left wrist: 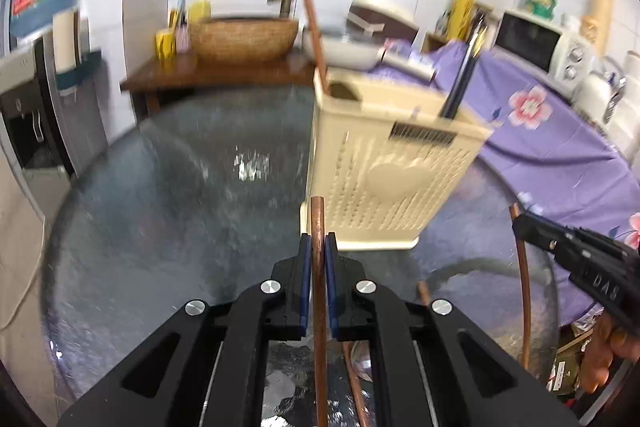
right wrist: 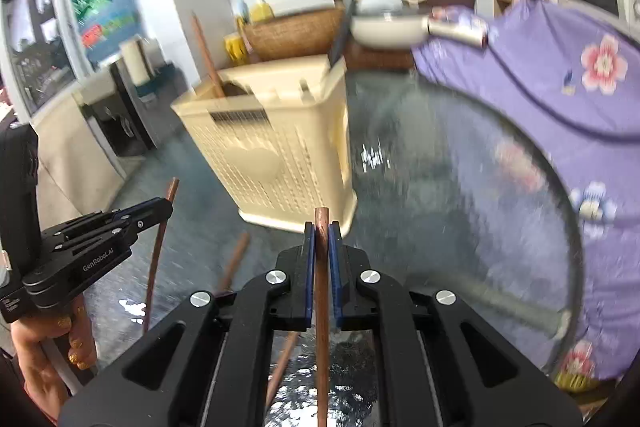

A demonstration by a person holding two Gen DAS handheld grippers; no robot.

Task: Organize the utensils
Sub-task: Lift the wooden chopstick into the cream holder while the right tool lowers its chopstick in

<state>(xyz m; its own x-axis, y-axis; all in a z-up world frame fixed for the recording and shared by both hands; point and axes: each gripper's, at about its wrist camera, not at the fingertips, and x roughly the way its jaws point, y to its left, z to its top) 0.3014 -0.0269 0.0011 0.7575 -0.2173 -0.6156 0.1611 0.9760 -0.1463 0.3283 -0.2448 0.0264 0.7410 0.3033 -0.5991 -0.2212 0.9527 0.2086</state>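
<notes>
My left gripper is shut on a copper-coloured utensil handle, held upright above the glass table. It also shows in the right wrist view, gripping that handle. My right gripper is shut on a second copper handle; it shows at the right in the left wrist view with its handle. A cream perforated utensil holder stands just beyond both grippers. It holds a copper handle and a dark utensil.
A round glass table bears the holder. A third copper handle lies on it near my grippers. A purple floral cloth covers the right side. A wicker basket, a white pan and a microwave stand behind.
</notes>
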